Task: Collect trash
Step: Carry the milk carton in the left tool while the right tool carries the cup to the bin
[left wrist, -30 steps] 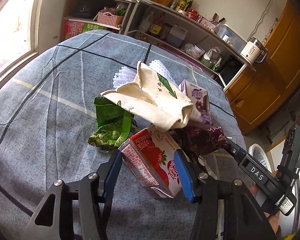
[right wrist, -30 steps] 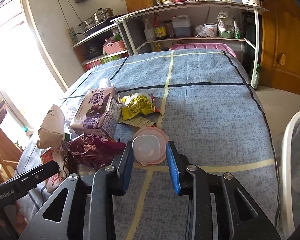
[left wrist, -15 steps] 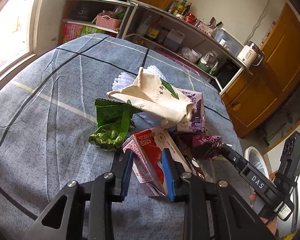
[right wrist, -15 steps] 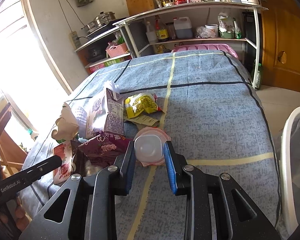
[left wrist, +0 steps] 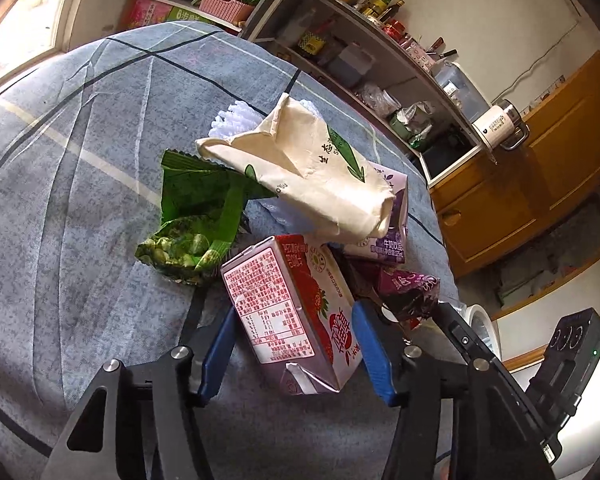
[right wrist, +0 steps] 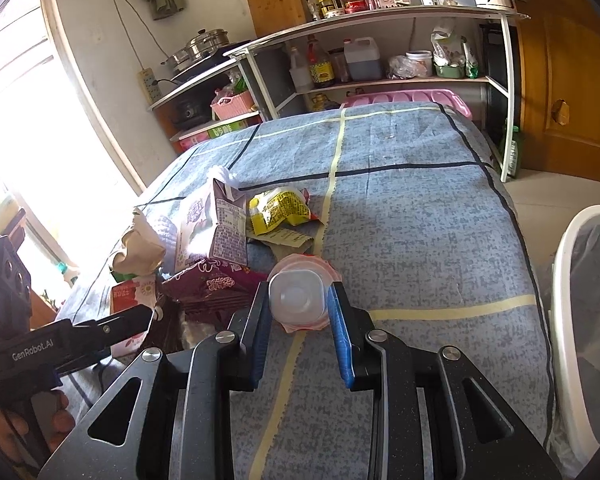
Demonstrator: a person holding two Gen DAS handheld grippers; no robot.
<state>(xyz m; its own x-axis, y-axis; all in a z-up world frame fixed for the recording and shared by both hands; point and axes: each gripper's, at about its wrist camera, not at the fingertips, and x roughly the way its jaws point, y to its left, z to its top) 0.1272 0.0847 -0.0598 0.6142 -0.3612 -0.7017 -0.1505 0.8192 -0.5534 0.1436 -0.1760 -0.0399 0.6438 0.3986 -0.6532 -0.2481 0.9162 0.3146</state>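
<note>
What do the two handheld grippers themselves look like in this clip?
Both the left gripper and the right gripper have black, speckled metal frames with triangular cutouts, silver screws and blue finger pads. White "GenRobot.AI" lettering marks the left unit's side. A bare hand grips it.

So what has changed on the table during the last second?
The left gripper narrowed around the strawberry carton, then opened wider again; the carton now sits deeper between its fingers. The right gripper closed in slightly, and both fingers now touch the clear plastic cup. The beige bag and the green wrapper lie as before.
</note>
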